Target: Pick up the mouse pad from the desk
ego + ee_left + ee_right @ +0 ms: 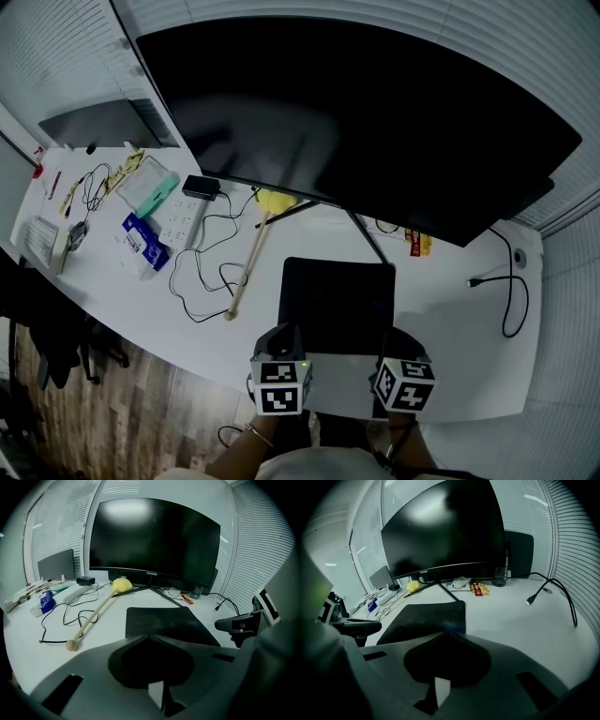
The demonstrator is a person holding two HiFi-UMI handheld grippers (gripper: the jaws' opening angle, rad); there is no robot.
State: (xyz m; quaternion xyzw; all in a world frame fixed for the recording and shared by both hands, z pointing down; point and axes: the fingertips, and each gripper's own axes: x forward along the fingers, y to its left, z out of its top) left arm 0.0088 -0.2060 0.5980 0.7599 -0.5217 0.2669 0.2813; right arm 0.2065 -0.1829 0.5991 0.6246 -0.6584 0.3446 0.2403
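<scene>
Head view: the mouse pad (337,305) lies flat on the desk (450,319), in front of the monitor (375,122). The left gripper (281,333) is at its near left corner and the right gripper (396,336) at its near right corner.

Left gripper view: the jaws are pressed together, tips meeting over the pad's near edge (contact with the pad cannot be confirmed).

Right gripper view: the jaws are likewise pressed together, with nothing visible between them.
</scene>
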